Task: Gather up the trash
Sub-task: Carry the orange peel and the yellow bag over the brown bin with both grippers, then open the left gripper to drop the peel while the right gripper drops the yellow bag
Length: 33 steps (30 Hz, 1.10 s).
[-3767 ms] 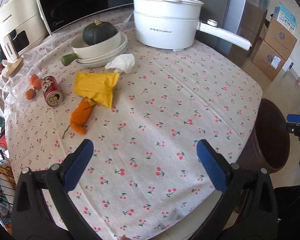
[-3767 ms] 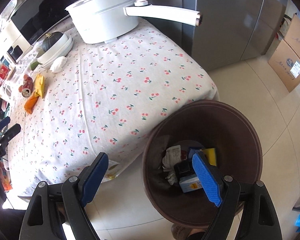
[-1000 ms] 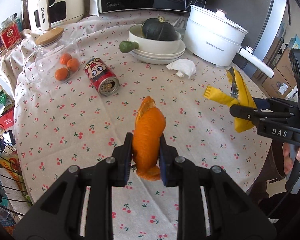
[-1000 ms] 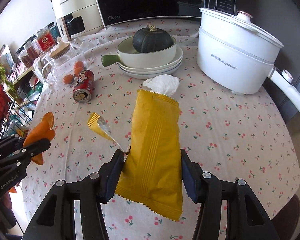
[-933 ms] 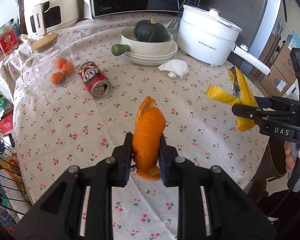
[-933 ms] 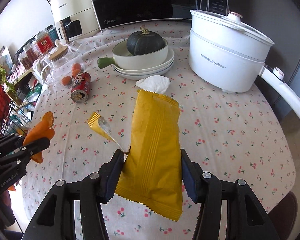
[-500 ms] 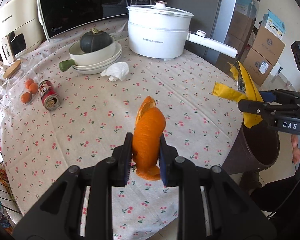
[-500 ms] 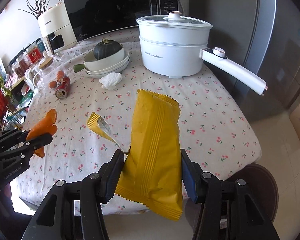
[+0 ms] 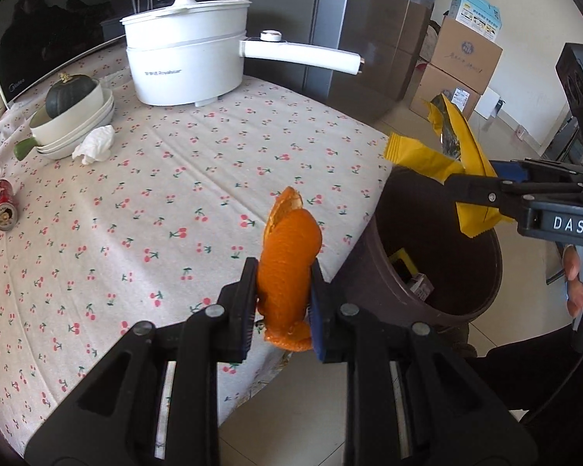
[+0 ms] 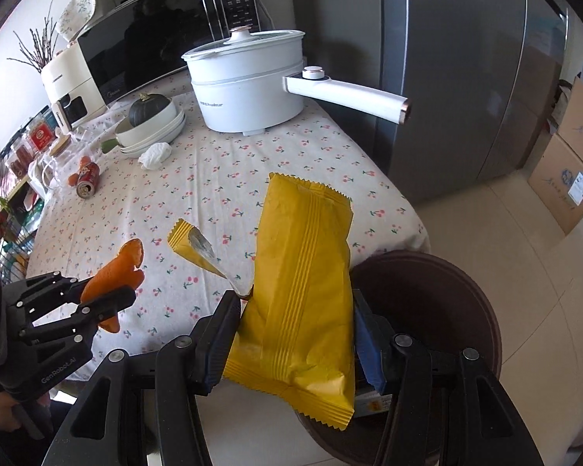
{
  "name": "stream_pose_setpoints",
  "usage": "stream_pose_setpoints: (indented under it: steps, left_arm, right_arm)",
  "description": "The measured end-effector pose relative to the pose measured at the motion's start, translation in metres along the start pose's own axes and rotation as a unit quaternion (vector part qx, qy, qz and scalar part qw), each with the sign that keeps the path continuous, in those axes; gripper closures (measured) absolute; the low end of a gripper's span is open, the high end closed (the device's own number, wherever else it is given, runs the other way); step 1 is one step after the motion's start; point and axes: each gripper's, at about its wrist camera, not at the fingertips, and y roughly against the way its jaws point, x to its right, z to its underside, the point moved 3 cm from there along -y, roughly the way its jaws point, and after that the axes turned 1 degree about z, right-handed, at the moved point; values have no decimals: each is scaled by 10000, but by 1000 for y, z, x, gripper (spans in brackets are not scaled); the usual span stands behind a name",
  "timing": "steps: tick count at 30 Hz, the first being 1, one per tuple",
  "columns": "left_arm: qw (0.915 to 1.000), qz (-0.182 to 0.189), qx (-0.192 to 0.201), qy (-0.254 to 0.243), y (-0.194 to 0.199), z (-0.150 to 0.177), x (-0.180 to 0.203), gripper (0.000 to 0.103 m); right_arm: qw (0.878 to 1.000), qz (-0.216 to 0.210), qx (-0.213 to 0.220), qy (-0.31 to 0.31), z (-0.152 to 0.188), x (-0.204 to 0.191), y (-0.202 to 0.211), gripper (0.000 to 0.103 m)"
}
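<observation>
The right hand-held gripper (image 10: 295,330) pinches a crinkled yellow wrapper (image 10: 299,272) right at the rim of the brown bin (image 10: 466,310); it should probably be carried over the middle of the opening before letting go. The left hand-held gripper (image 9: 283,303) clamps a curled orange peel (image 9: 289,268) over the table (image 9: 136,213) edge, beside the bin, likely next.

open bin mouth (image 9: 482,229) beside the table edge (image 9: 369,194), wrapper (image 9: 466,163) above its rim
</observation>
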Motion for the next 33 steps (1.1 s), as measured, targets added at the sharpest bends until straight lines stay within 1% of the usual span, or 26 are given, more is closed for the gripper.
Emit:
stream_pose_setpoints:
  steps: [1,2,9,10,11,12,14,16,17,20,21,22,24,25,27,28,33]
  left_arm:
    - [10000,44,-10,-50,-2,-1,7,78]
    - [9999,89,-18,-92,-4,-2,13,78]
    - [9983,465,-156,-313,-28,-4,58,78]
    - [9978,524,-168,-371,-31,-4,66,78]
    - [9972,583,-177,-436,-34,-4,75,78]
    - [9965,645,-184,-506,-38,-4,83,78]
    - [9947,753,-189,-681,-45,-6,99,78]
    - [9922,879,-132,-877,-52,-7,113,77]
    - [9916,882,-92,-946,-55,-8,118,77]
    - [9906,873,-26,-1051,-65,-10,127,65]
    - [9914,805,-25,-1036,-67,-9,127,50]
    - [9920,770,-38,-997,-69,-9,126,31]
    - [9933,696,-61,-919,-70,-9,124,15]
    - [9943,566,-64,-900,-69,-9,122,12]
    - [9953,364,-45,-892,-64,-10,117,9]
    - [9958,289,-39,-868,-62,-10,114,6]
    - [9980,142,-120,-605,-52,-8,92,3]
  right_arm:
    - [10000,0,0,0,0,0,0,45]
    - [10000,27,-11,-61,5,8,1,45]
    - [9974,341,-248,-576,48,69,0,44]
    - [9962,432,-298,-689,58,84,1,44]
    - [9962,432,-298,-689,58,84,1,44]
    - [9950,503,-330,-795,68,98,3,44]
    - [9944,536,-347,-840,72,104,3,44]
    - [9934,600,-390,-900,79,113,3,44]
    - [9930,632,-406,-909,83,117,3,44]
    - [9923,715,-436,-908,91,124,3,44]
    - [9922,714,-443,-918,93,126,3,44]
    - [9921,710,-452,-934,94,128,3,44]
    - [9916,718,-471,-964,94,130,2,44]
    - [9915,724,-470,-971,94,131,2,44]
    - [9914,727,-468,-979,94,132,1,44]
    - [9914,731,-466,-984,93,132,1,44]
    - [9921,734,-448,-913,87,126,-4,44]
